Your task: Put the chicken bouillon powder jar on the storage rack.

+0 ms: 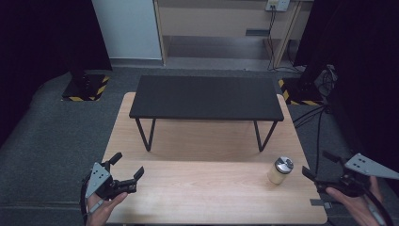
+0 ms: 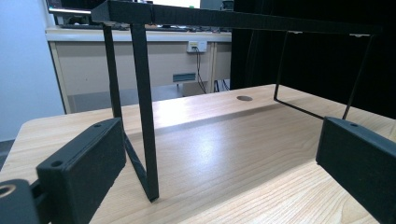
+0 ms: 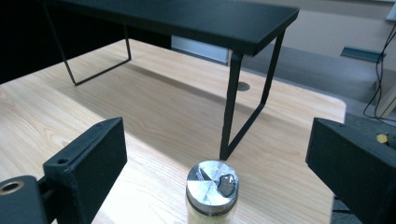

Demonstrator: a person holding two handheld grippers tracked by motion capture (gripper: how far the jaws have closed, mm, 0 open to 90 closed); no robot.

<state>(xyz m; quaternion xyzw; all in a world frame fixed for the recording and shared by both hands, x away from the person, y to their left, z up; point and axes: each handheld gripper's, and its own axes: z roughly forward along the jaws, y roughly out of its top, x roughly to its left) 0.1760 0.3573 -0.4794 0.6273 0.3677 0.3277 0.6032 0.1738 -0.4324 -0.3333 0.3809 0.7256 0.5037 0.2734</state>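
A small glass jar [image 1: 280, 171] with a shiny metal lid and pale contents stands on the wooden table [image 1: 207, 188] near its right edge. In the right gripper view the jar [image 3: 212, 191] sits low between my wide-apart jaws, a little ahead of them. My right gripper [image 1: 319, 165] is open just to the right of the jar, at the table's edge. My left gripper [image 1: 127, 165] is open near the front left corner, with nothing between its jaws. A black low shelf [image 1: 206, 98] on thin metal legs stands across the table's far half.
The shelf's near left leg [image 2: 144, 112] stands close ahead of my left gripper, and its right leg [image 3: 231, 107] rises just behind the jar. A round cable hole [image 2: 243, 98] is set in the tabletop under the shelf. Grey carpet surrounds the table.
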